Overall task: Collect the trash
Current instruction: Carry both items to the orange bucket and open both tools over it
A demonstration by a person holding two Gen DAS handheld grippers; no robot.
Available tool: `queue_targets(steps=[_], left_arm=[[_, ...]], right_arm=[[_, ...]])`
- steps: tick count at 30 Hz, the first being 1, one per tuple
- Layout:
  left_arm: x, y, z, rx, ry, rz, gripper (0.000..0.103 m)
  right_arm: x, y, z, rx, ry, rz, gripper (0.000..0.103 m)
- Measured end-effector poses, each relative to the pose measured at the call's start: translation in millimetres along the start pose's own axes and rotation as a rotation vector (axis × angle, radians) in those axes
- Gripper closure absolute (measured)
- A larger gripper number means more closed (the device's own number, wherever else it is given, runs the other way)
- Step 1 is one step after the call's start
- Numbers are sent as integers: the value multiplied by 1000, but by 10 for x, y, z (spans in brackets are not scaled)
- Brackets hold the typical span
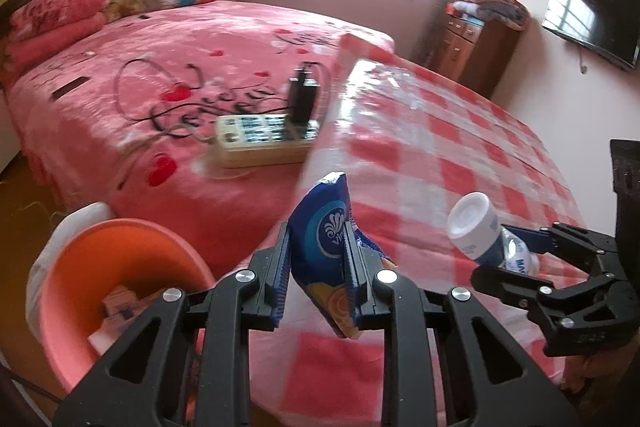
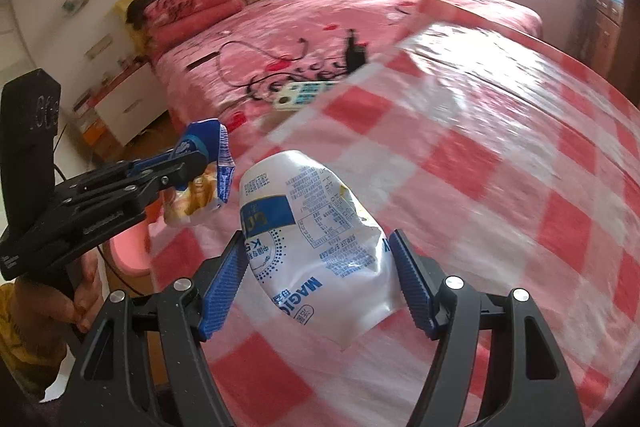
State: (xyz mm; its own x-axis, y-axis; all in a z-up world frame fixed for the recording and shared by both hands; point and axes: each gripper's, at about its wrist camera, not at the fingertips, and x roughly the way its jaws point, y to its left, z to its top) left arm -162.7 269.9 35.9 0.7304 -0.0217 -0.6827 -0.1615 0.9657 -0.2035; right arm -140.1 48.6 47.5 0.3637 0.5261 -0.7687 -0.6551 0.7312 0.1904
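We see two grippers at work above a table (image 1: 460, 147) draped in a red-and-white checked cloth, pushed up against a pink bed (image 1: 180, 67). The left gripper (image 1: 316, 259) has its jaws pressed tight on a blue snack wrapper (image 1: 320, 227), which stands upright between the pads at the table's near edge. The right gripper (image 2: 320, 275) pinches a crumpled white bottle (image 2: 312, 235) with blue print, the plastic dented between its blue pads (image 2: 224, 283); from the left wrist view the bottle's white cap tilts up and leftward. Below and left of the table sits a pink bin (image 1: 100, 267) with a few scraps inside. On the bed, a power strip (image 1: 264, 139) with a black charger (image 1: 302, 95) plugged in lies just beside the table's edge
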Motion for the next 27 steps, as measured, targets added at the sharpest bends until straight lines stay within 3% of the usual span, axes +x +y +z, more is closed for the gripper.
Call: queue_targets(steps=[12, 27], left_arm=[[-91, 788, -198, -119, 9, 131, 78], [38, 1545, -492, -269, 77, 218, 77]], right_arm=[[352, 806, 246, -175, 44, 75, 32], [764, 1591, 463, -338, 84, 159, 31]])
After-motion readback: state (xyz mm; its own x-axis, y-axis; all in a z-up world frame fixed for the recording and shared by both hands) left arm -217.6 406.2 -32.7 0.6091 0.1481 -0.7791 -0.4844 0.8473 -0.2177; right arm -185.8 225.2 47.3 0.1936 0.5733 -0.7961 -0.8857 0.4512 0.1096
